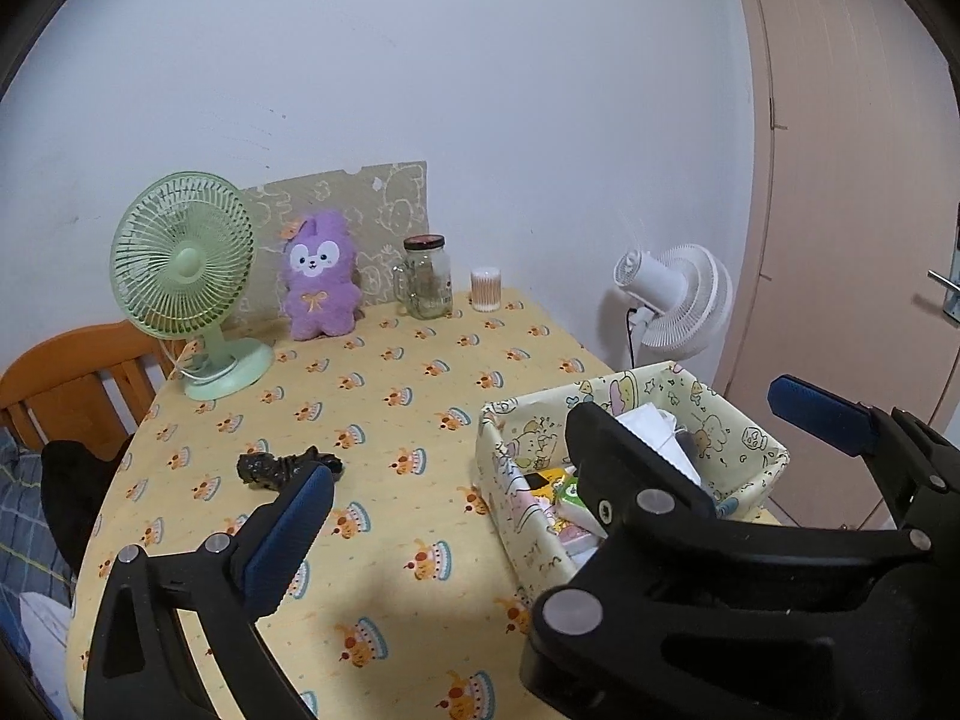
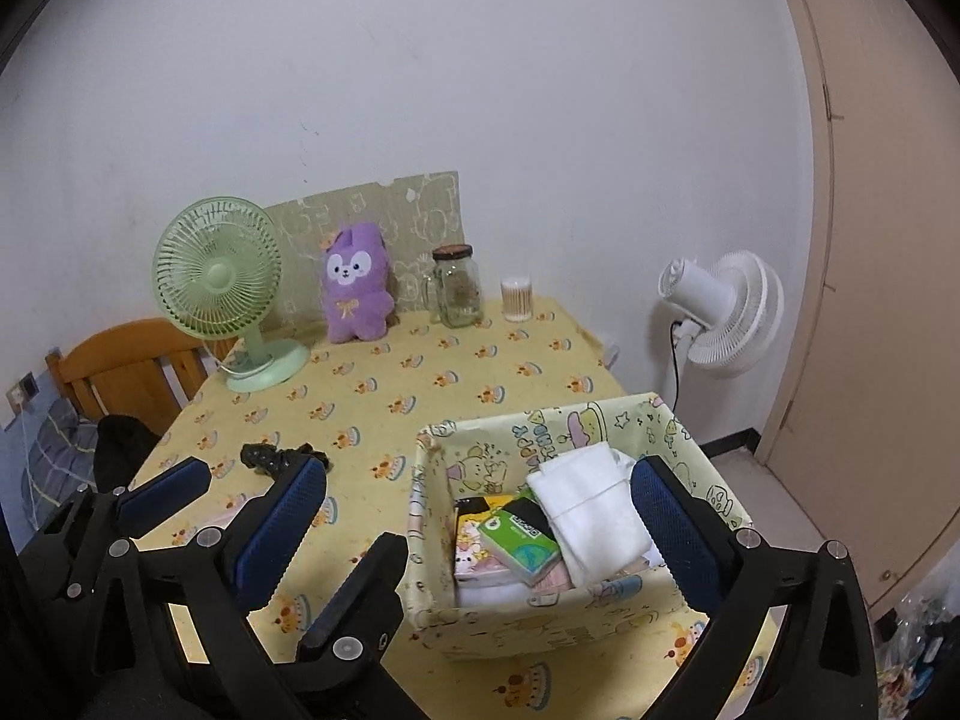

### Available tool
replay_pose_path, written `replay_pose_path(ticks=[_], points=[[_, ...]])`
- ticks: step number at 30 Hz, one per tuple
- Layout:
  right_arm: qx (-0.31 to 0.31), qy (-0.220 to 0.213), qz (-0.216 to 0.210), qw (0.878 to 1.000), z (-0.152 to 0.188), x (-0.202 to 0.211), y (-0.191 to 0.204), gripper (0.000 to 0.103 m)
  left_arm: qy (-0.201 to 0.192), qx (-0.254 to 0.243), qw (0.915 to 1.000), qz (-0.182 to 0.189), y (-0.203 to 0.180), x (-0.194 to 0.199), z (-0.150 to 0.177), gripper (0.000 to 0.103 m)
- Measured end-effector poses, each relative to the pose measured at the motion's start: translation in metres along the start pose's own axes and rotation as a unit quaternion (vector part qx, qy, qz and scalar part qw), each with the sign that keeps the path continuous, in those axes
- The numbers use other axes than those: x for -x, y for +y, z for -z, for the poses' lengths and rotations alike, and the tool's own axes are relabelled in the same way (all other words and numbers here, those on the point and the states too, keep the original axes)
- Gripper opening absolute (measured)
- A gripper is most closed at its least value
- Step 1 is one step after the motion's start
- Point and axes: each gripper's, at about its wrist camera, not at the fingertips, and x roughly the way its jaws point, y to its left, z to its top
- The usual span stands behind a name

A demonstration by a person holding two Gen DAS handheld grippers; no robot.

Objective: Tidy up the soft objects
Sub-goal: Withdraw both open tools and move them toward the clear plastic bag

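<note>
Above the yellow cake-print surface (image 2: pixel 420 384), the right hand-held gripper (image 2: pixel 480 516) hung with its blue-padded fingers wide apart and empty, straddling the cartoon-printed fabric box (image 2: pixel 576 618). White folded cloth (image 2: pixel 591 504) and small packets lay inside that box. Just to its left, the left hand-held gripper (image 1: pixel 540 462) was likewise spread and held nothing. A dark crumpled soft item (image 1: pixel 288 467) lay on the surface near its left finger. Farther back, a purple plush rabbit (image 1: pixel 318 285) sat upright between a green desk fan (image 1: pixel 186 276) and a glass jar (image 1: pixel 427 279).
</note>
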Motion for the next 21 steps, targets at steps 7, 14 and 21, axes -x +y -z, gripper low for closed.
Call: replay_pose_path(ticks=[7,14,21], points=[[0.008,0.012,-0.015,1.000,0.005,0.002,0.019,0.103,-0.005,0.001,0.9998,-0.018,0.015,0.011,0.007,0.103],[0.015,0.015,-0.027,0.999,0.007,0.003,0.037,0.103,-0.011,0.005,0.9996,-0.027,0.031,0.018,0.011,0.103],[0.020,0.013,-0.052,0.998,0.004,-0.003,0.055,0.103,-0.014,0.019,0.9993,-0.030,0.055,0.016,0.012,0.102]])
